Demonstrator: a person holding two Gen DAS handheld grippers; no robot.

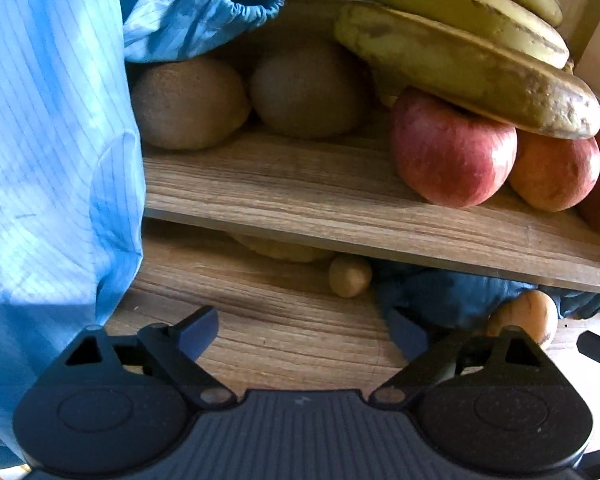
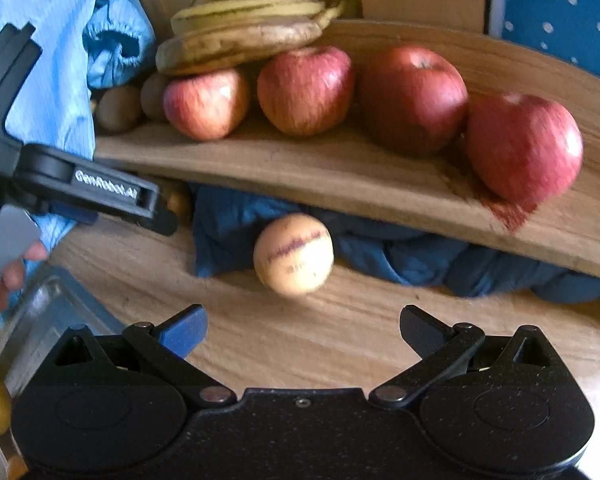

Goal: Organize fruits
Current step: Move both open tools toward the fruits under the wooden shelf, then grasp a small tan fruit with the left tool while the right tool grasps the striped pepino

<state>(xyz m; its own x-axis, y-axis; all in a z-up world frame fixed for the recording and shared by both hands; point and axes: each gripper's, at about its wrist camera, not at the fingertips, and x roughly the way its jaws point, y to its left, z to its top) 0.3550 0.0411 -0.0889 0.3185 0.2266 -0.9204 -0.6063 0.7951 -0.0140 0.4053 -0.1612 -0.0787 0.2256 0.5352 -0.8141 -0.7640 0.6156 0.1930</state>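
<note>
My left gripper (image 1: 302, 328) is open with nothing between its fingers, over the lower wooden board. Above it on the wooden shelf (image 1: 300, 200) lie two brown kiwis (image 1: 188, 104), a red apple (image 1: 452, 152) and a bunch of bananas (image 1: 460, 52) resting on the apples. My right gripper (image 2: 303, 320) is also open and empty. Just ahead of it, a round yellow fruit with purple streaks (image 2: 294, 254) sits on the lower board against a dark blue cloth (image 2: 400, 248). Several red apples (image 2: 414, 98) line the shelf, and bananas (image 2: 244, 28) lie on the left ones.
A light blue sleeve (image 1: 52, 160) fills the left of the left wrist view. A small yellow fruit (image 1: 350, 276) lies under the shelf. The left tool's black body (image 2: 108, 194) and a hand (image 2: 4, 276) are at the left, above a metal tray (image 2: 52, 312).
</note>
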